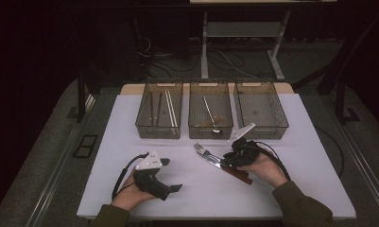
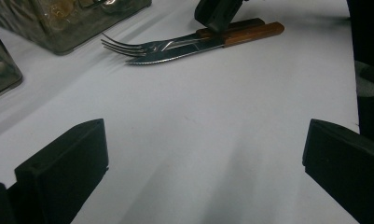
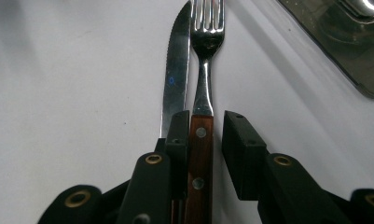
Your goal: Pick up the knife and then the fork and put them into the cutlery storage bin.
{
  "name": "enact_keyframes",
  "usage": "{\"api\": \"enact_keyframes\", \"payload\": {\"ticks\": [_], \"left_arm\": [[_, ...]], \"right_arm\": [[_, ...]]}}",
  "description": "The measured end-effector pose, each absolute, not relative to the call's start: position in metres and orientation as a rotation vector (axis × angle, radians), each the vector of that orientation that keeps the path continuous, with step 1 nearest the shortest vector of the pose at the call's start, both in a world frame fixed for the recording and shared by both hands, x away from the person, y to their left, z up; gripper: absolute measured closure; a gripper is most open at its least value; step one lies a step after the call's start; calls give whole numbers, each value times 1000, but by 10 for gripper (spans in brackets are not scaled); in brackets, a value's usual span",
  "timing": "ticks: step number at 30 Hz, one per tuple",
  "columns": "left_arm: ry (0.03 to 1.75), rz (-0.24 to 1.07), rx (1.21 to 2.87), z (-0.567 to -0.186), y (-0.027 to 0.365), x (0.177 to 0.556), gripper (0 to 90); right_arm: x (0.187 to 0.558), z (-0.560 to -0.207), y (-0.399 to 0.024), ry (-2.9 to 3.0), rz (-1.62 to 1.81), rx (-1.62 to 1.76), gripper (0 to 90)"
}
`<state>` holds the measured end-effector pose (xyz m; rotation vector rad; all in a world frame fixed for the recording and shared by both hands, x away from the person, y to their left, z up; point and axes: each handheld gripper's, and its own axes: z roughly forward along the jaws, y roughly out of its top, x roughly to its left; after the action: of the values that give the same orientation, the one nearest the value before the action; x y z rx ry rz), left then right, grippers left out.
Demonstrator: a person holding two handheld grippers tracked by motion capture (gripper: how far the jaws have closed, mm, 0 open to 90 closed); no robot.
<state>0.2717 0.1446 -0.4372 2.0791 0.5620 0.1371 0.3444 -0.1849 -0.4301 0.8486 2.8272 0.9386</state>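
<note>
Wood-handled fork (image 3: 202, 140) lying flat beside a serrated steel knife (image 3: 175, 79) on the smooth white table (image 1: 281, 189), right gripper (image 3: 204, 140) straddling the fork's riveted handle, one black jaw touching, the other seemingly just clear, left gripper (image 2: 198, 163) spread wide over bare tabletop, clear plastic bins (image 1: 211, 116) behind.

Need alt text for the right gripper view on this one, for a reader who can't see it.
The right gripper's two black jaws straddle the wooden handle of a fork lying on a white table, one jaw against the handle, the other standing just clear. A serrated knife lies close alongside, and a clear bin's corner shows at upper right.
</note>
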Motion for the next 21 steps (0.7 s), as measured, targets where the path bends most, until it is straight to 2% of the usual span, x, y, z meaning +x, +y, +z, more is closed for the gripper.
{"api": "enact_keyframes", "payload": {"ticks": [11,21], "left_arm": [[560,139,2086,-437,144,271,0],[546,147,2080,-436,143,270,0]], "right_arm": [[346,-431,-179,2848,874,850,729],[357,-425,-164,2935,658,861,730]]}}
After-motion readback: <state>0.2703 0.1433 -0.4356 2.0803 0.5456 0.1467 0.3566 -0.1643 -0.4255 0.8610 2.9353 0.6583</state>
